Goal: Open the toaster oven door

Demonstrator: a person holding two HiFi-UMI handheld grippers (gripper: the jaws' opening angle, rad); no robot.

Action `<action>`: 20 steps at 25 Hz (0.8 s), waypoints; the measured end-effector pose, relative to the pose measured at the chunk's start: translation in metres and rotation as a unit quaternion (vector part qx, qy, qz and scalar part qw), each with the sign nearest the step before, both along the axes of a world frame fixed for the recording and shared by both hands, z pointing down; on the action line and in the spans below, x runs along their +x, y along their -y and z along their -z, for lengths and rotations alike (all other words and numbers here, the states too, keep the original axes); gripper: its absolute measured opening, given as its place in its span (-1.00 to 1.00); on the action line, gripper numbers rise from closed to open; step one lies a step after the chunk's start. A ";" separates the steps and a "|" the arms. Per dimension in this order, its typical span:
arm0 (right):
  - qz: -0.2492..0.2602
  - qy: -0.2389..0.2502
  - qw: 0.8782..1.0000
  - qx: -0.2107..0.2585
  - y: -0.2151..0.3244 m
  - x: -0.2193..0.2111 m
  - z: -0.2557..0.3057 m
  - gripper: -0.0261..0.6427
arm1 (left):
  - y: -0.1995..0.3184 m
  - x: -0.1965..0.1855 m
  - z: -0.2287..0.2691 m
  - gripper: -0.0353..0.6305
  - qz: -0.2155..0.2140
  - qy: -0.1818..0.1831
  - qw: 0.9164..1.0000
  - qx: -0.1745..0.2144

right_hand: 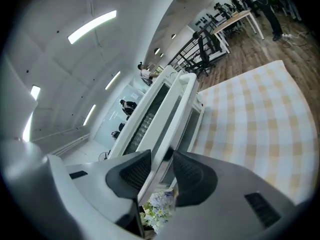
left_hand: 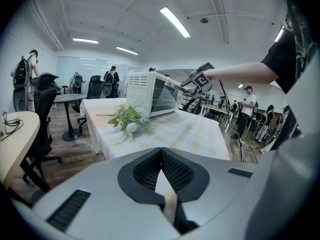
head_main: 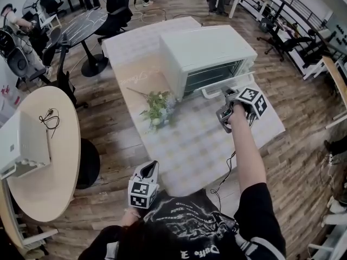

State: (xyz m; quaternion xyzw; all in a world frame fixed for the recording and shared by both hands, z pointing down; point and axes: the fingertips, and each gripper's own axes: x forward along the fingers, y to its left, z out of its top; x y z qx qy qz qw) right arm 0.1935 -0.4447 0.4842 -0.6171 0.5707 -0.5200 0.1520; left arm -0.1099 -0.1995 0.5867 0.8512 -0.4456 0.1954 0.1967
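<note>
A white toaster oven (head_main: 206, 50) stands at the far side of a table covered with a checked cloth (head_main: 190, 145). Its glass door faces me, with a white bar handle (head_main: 214, 92) along the top edge. My right gripper (head_main: 227, 97) is at the handle's right part. In the right gripper view the handle (right_hand: 175, 114) runs between the two black pads of that gripper (right_hand: 162, 166); the left pad lies against it and a thin dark gap shows at the right pad. My left gripper (head_main: 150, 168) is held low near my body, off the table, its pads (left_hand: 161, 151) meeting with nothing between them.
A bunch of white flowers with green leaves (head_main: 159, 108) lies on the cloth left of the oven. A beige round table (head_main: 49, 161) with a white box (head_main: 21, 142) stands to the left. A black round table (head_main: 81, 23) and office chairs are behind, with people standing farther off.
</note>
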 end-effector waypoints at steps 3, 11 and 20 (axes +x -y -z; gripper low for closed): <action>0.000 0.006 1.000 -0.004 -0.007 0.002 -0.005 -0.49 | -0.002 0.001 -0.002 -0.83 -0.003 0.003 1.000 0.000; -0.002 0.010 1.000 -0.010 -0.025 0.010 -0.017 -0.52 | -0.003 0.005 -0.002 -0.83 -0.001 0.012 1.000 0.003; -0.012 0.033 0.999 -0.041 -0.058 0.021 -0.050 -0.59 | -0.008 0.010 0.000 -0.83 0.006 0.001 1.000 -0.006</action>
